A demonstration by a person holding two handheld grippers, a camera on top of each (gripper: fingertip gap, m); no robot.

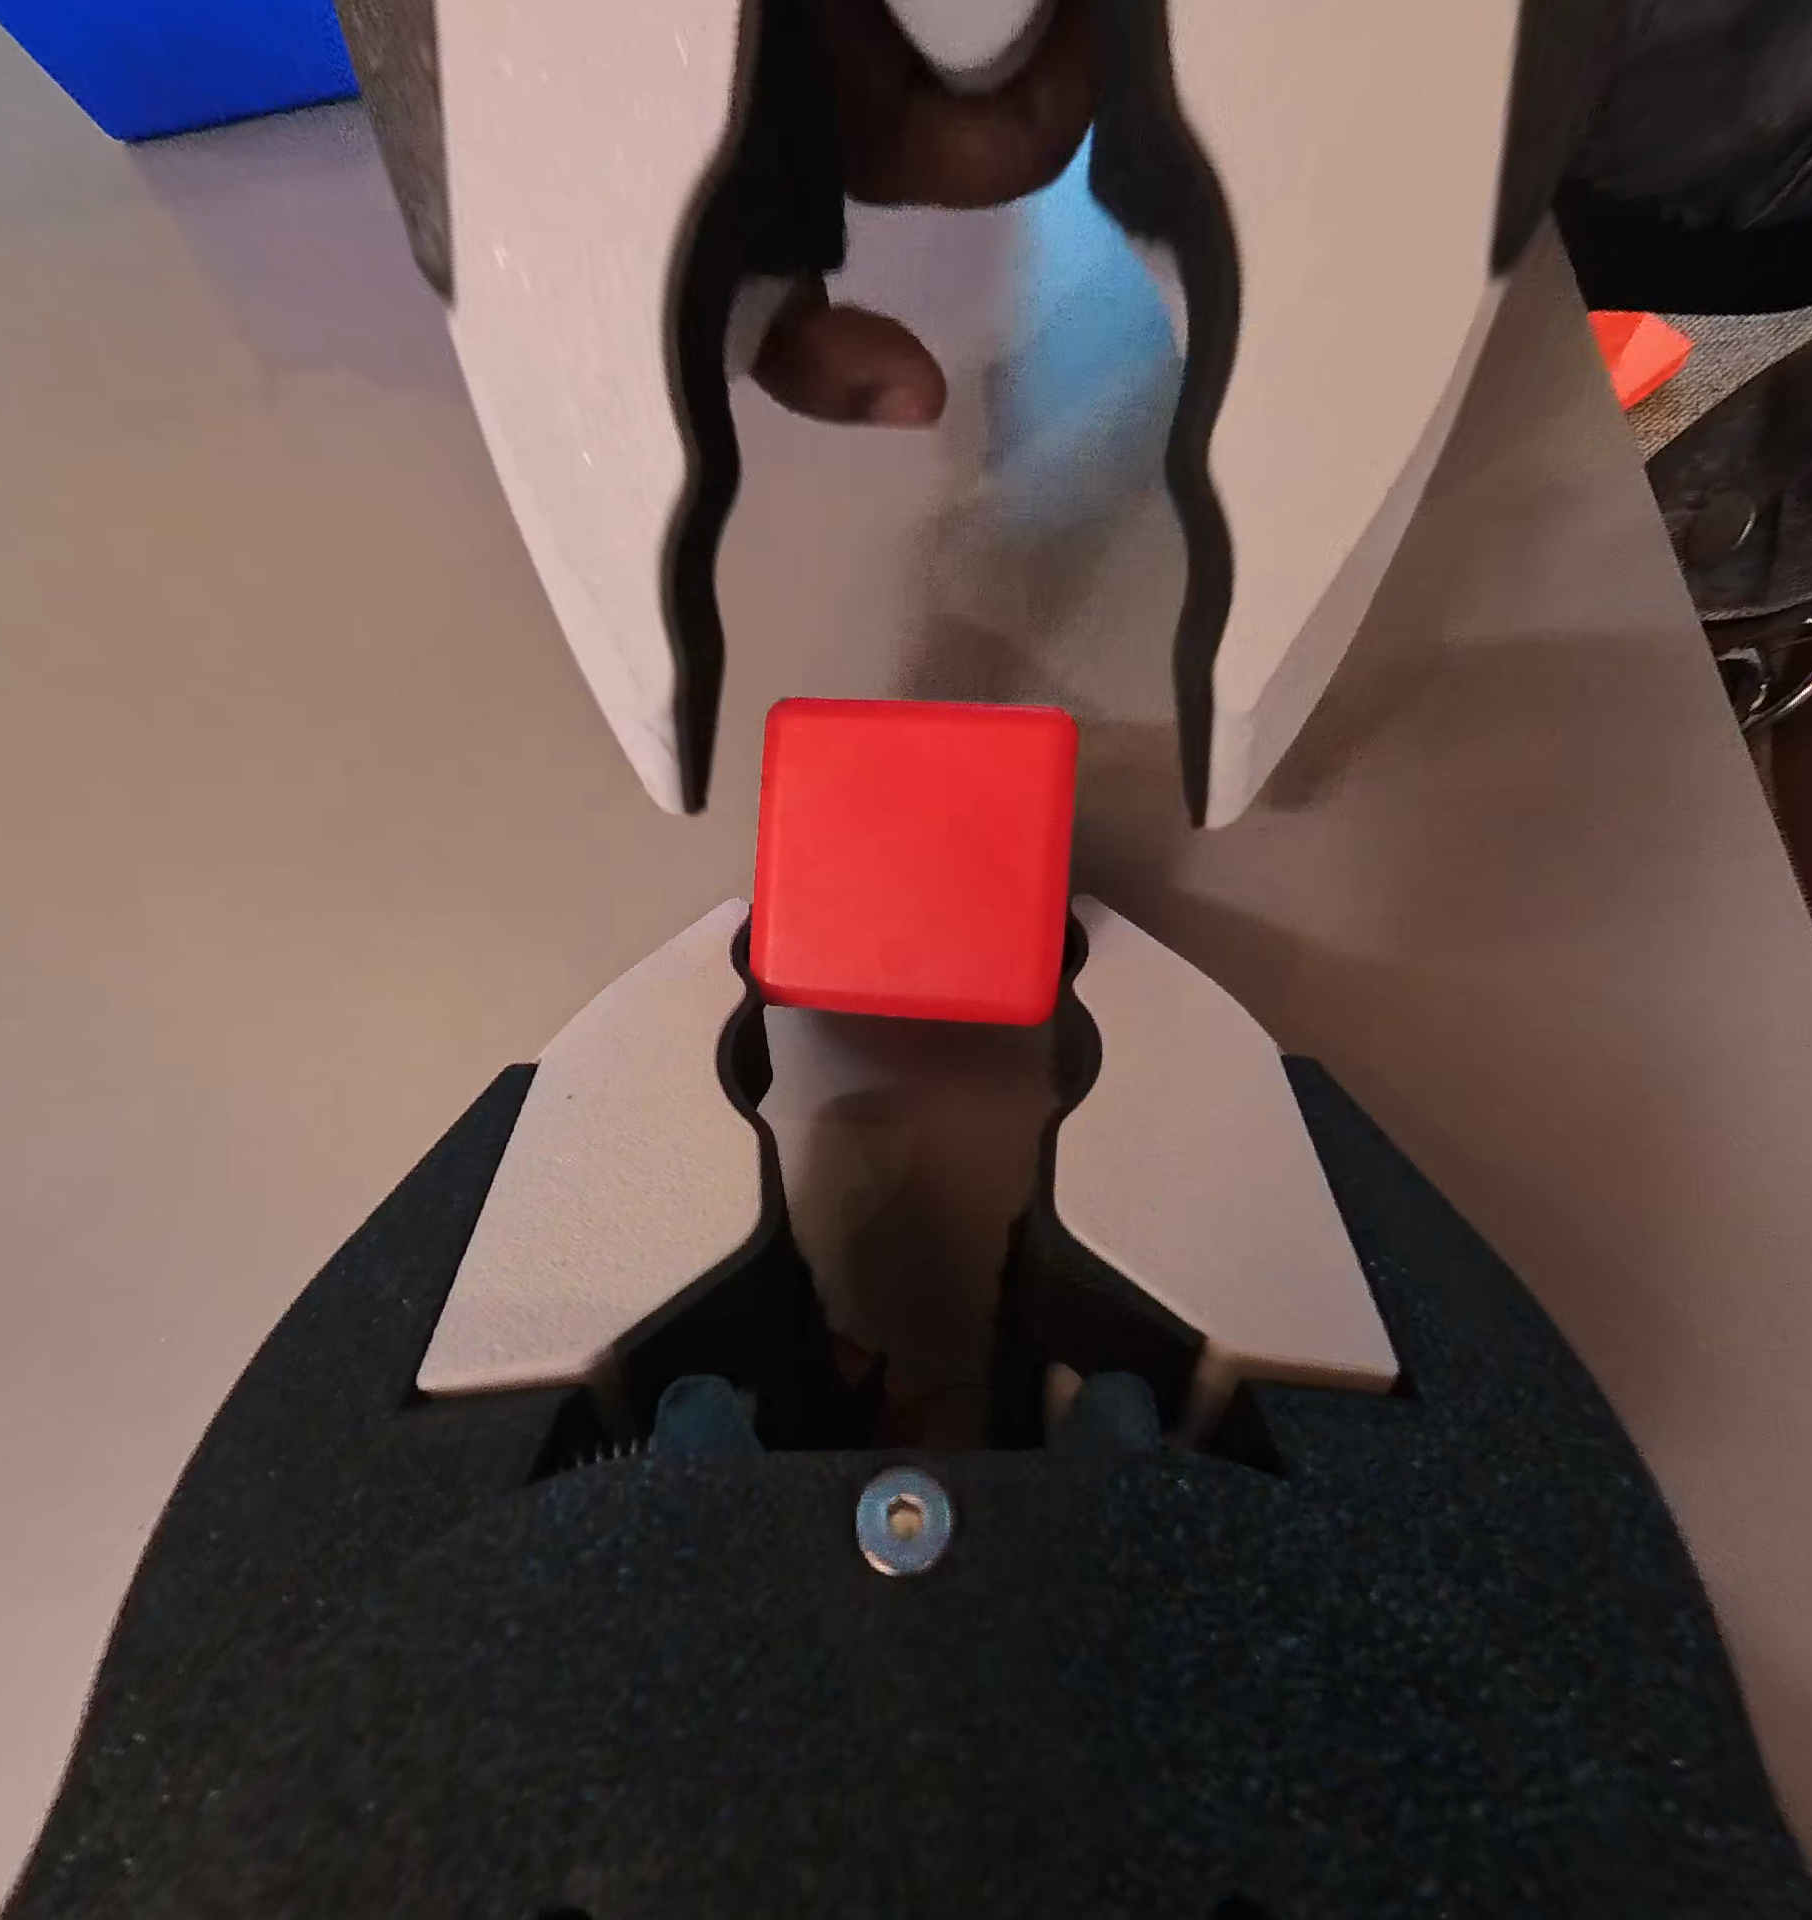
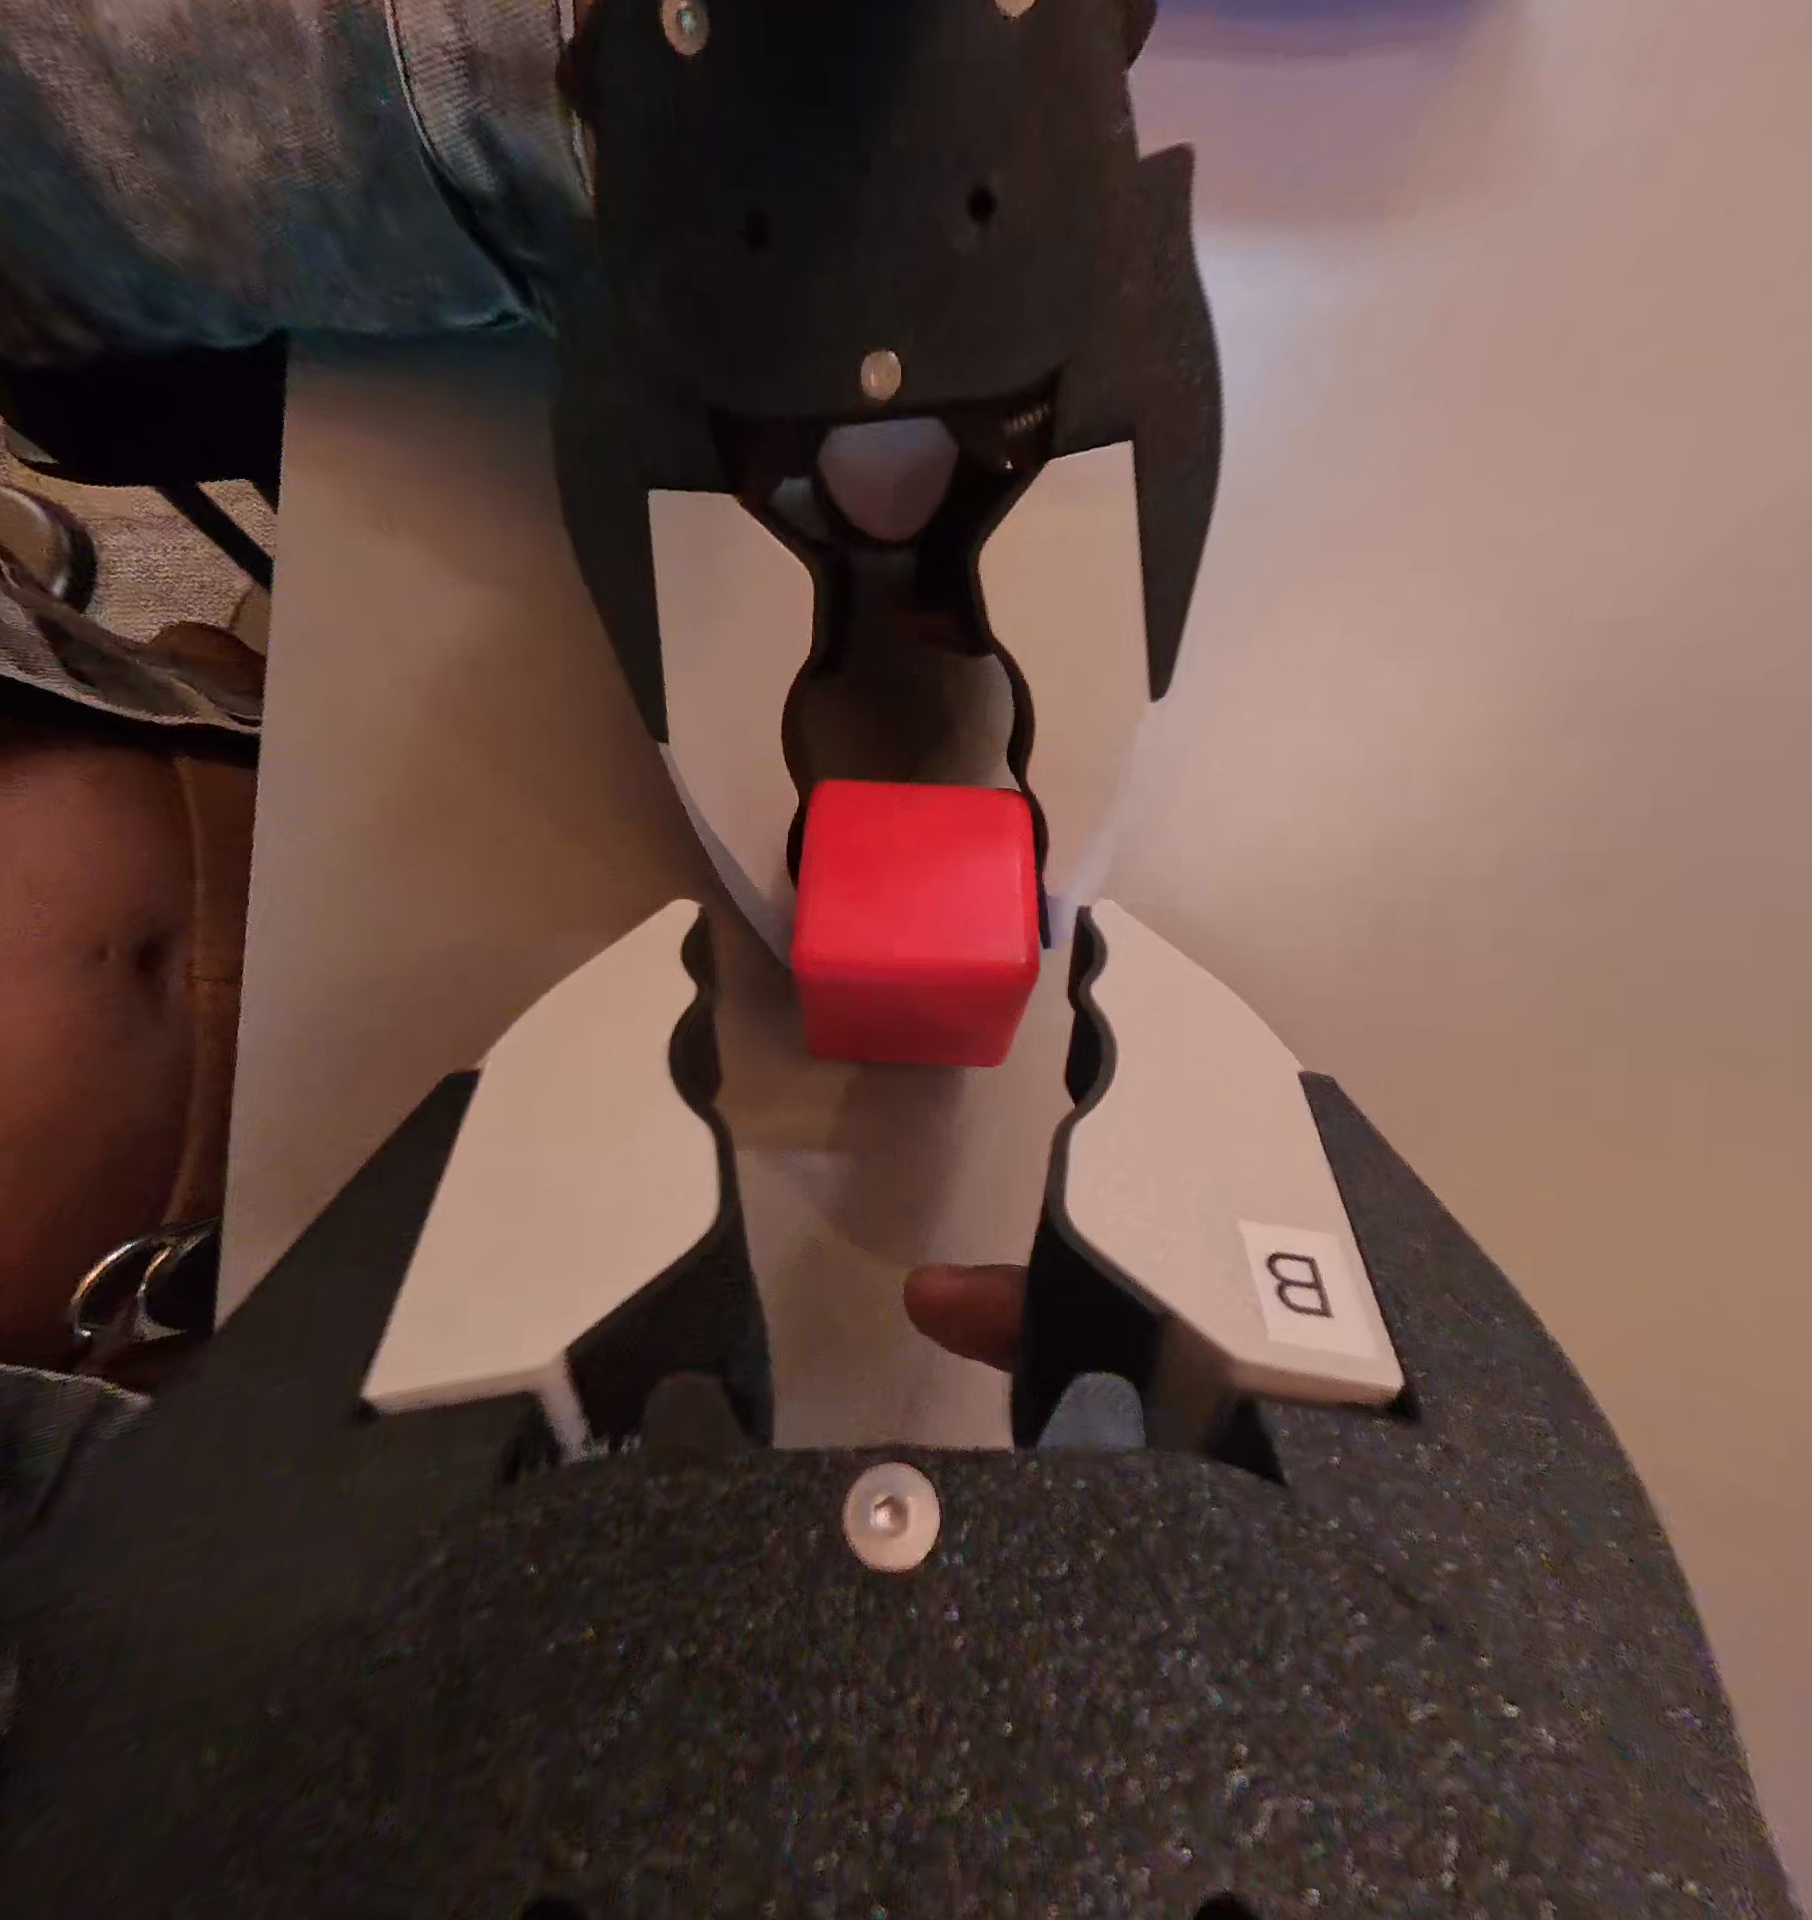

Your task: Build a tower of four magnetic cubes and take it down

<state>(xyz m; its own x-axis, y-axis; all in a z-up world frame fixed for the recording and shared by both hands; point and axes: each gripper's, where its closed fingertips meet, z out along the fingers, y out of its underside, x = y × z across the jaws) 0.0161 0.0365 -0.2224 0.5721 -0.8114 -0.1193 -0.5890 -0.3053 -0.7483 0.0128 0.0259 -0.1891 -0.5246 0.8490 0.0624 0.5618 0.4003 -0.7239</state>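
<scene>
Left hand-held gripper [image 1: 912, 940] pinches the red cube [image 1: 912, 862] just above the desk [image 1: 258, 727]. Right hand-held gripper [image 2: 891, 935] stands wide around it, not touching. If the left lets go early, the cube may drop. Cube sits square, with no long side.

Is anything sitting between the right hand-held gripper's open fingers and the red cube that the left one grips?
Nothing visible. The smooth red plastic cube sits clamped at the left hand-held gripper fingertips; the right hand-held gripper faces it with fingers spread on either side, gaps showing, only bare beige table around.
</scene>
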